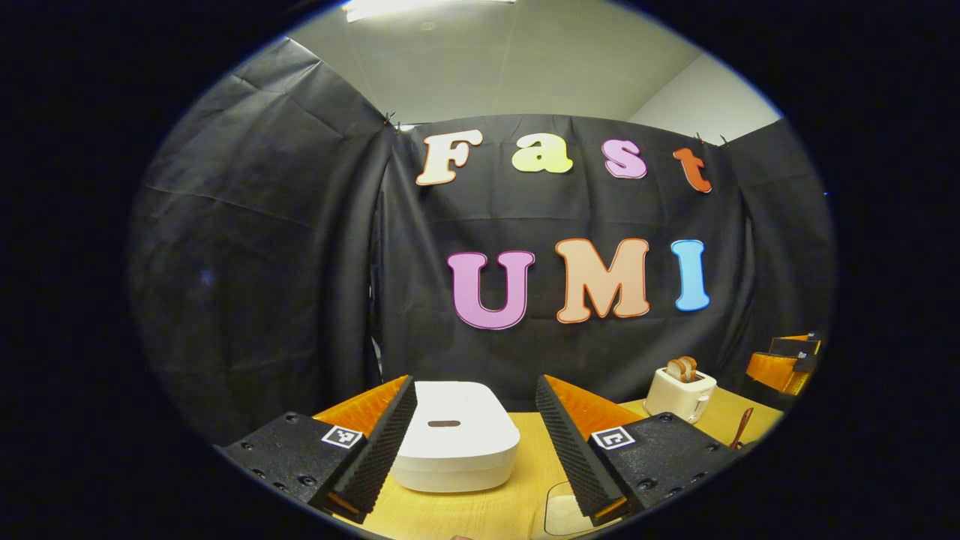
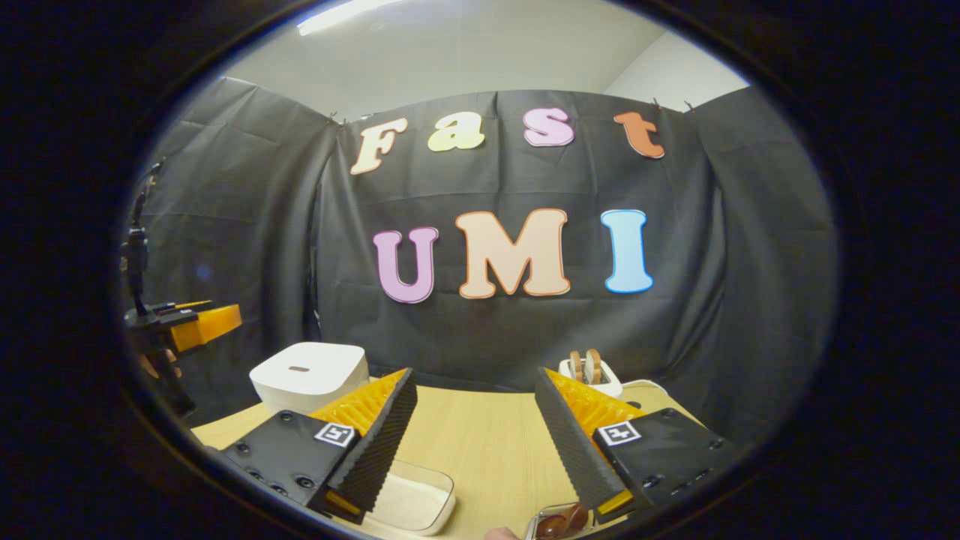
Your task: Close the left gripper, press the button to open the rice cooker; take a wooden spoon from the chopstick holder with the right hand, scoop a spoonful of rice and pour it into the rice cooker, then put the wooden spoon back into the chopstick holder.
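The white rice cooker (image 1: 457,439) sits shut on the wooden table, with a dark oval button (image 1: 444,424) on its lid. My left gripper (image 1: 476,379) hovers open just in front of it, nothing between its fingers. In the right gripper view the cooker (image 2: 307,375) stands at the far left, with the left gripper (image 2: 187,322) held above it. My right gripper (image 2: 475,373) is open and empty over the table. A shallow white box of rice (image 2: 412,499) lies beneath its left finger. Brown wooden spoon heads (image 2: 559,523) poke up at the bottom edge. A wooden spoon handle (image 1: 742,427) shows at the right.
A white toaster (image 1: 680,391) with bread slices stands at the back right, also seen as the toaster (image 2: 590,371) behind the right finger. The rice box (image 1: 566,510) lies near the front edge. The other gripper (image 1: 784,364) hangs at the far right. Black cloth walls the table.
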### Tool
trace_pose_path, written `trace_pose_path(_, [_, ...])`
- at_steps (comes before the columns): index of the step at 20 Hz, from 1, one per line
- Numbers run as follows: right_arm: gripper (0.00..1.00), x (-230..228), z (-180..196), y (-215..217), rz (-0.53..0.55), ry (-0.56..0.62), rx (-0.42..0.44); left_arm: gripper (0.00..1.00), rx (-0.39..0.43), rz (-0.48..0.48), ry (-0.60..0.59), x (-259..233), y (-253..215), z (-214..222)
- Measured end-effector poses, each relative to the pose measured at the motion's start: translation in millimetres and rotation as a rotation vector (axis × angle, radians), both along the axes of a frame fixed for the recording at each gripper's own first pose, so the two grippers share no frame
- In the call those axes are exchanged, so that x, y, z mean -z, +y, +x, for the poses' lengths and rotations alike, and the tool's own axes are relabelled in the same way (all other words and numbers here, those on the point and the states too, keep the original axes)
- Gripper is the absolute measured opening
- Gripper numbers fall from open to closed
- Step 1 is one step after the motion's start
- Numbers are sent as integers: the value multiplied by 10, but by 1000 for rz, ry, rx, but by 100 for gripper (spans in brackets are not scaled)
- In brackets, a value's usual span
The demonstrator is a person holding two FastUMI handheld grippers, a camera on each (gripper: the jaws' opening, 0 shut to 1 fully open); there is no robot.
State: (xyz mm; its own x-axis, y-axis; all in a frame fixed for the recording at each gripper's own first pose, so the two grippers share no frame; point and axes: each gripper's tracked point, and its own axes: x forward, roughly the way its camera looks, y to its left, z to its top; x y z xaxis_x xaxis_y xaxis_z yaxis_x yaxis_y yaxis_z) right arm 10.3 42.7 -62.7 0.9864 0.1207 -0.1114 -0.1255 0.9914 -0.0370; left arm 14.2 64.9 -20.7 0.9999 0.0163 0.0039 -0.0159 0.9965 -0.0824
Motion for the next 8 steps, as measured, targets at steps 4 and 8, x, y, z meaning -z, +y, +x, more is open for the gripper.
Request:
trace_pose_path(4, [98, -11, -66, 87, -10, -10, -14, 95, 0, -23, 2, 20, -102, -188])
trace_pose_path(8, [98, -45, -96, 128, -21, -25, -24, 95, 18, -38, 19, 54, -223, -228])
